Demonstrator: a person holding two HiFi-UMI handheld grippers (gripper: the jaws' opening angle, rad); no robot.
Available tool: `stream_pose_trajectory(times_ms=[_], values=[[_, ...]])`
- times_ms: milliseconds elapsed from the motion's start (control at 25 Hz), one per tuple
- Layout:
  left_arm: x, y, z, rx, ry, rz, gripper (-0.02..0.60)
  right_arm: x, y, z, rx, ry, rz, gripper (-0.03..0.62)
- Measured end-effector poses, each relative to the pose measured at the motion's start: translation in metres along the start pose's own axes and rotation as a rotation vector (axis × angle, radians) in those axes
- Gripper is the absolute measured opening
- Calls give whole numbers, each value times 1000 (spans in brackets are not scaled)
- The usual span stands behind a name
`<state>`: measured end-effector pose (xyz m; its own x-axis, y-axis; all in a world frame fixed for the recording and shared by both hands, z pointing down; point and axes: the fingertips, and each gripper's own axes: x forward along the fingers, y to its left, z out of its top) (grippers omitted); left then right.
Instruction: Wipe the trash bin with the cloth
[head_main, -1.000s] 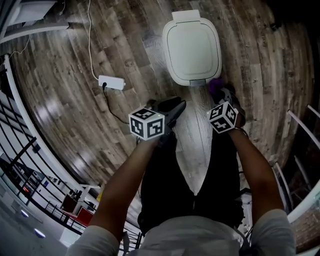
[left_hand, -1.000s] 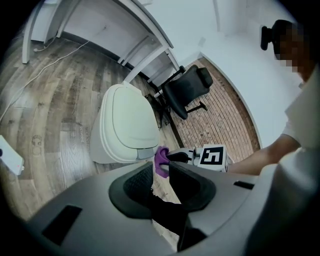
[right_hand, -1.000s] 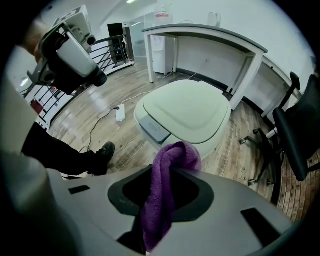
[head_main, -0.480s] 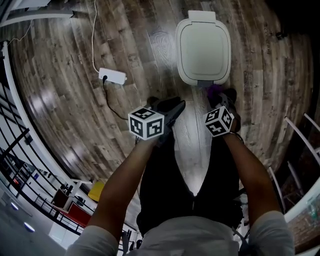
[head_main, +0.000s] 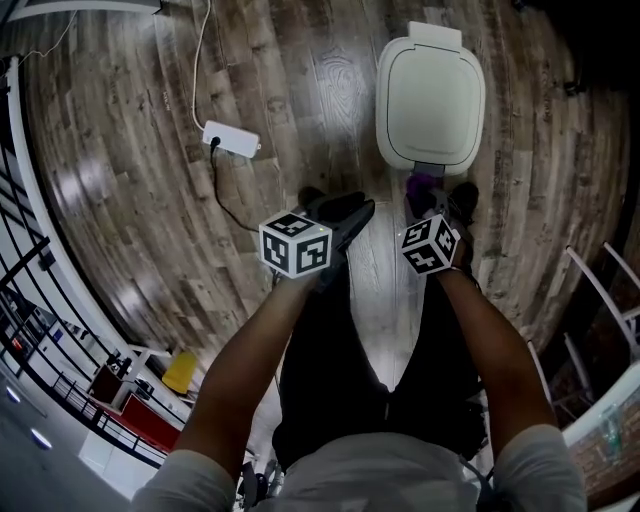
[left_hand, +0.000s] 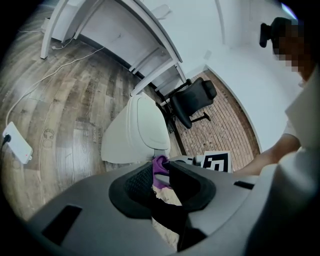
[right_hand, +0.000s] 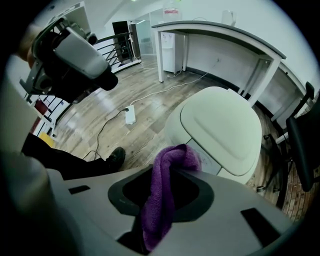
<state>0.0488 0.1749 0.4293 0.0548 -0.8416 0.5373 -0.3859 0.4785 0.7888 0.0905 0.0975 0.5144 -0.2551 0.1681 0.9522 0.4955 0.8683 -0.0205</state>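
Right gripper (right_hand: 167, 187) clamped on cloth (right_hand: 172, 160), wad left poking past the jaws as wiping face; left gripper (left_hand: 161, 175) slightly apart, empty, probably kept free to steady; just beyond, bin (right_hand: 225, 125) on floor, lid shut, apparently not yet touched by cloth; looks like approach, wiping not begun.

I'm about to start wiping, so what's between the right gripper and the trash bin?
Only the purple cloth, clamped in the right gripper and poking toward the trash bin, over bare wood floor. The right gripper view shows it.
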Motion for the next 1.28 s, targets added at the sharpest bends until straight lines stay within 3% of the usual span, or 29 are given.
stream_pose_trajectory(times_ms=[480, 720, 1280], values=[[-15, 19, -3, -48, -51, 35, 101, 9, 34, 57, -71, -71, 70, 100], [-23, 24, -2, -65, -85, 52, 101, -2, 59, 77, -195, -116, 147, 100], [-38, 27, 7, -78, -170, 37, 101, -14, 57, 100, -327, -114, 178, 100]])
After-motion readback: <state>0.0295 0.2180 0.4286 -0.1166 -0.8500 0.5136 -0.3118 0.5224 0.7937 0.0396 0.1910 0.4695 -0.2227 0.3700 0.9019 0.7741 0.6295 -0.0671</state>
